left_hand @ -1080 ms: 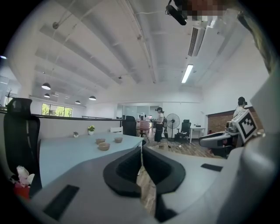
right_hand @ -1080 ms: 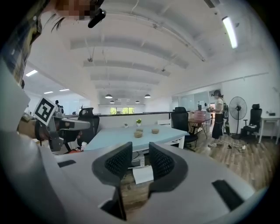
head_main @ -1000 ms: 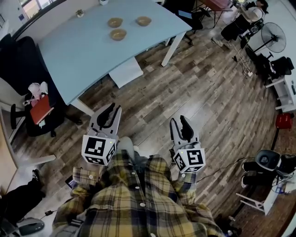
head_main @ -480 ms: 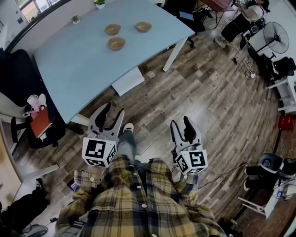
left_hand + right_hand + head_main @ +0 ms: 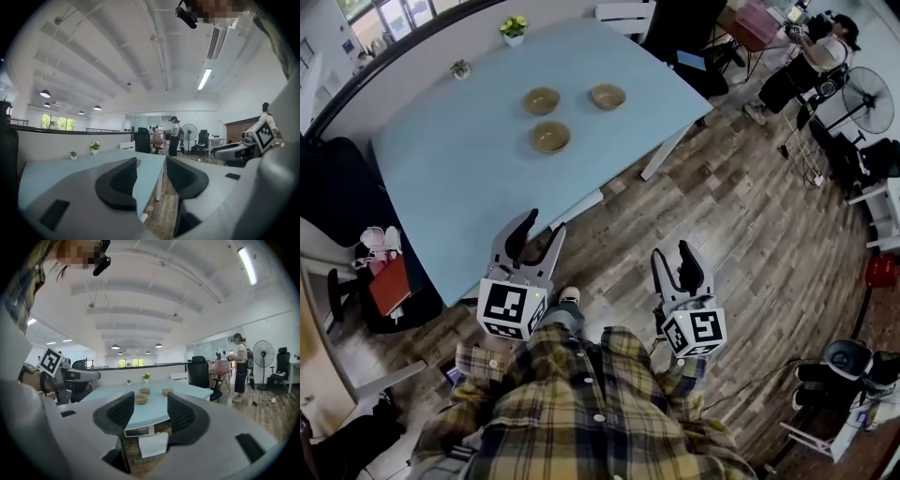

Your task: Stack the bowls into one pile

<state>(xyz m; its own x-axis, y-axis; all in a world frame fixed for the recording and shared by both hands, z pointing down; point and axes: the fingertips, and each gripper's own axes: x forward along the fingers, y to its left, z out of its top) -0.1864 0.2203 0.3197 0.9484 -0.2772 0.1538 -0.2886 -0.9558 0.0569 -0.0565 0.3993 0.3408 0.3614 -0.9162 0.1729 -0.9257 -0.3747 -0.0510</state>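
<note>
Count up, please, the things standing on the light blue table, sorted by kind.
Bowls: 3
Potted plants: 2
Total: 5

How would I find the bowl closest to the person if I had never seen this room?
Find the big light-blue table. Three brown bowls sit together toward its far end. The front bowl sits alone on the side facing the person, while the two back bowls sit side by side behind it.
</note>
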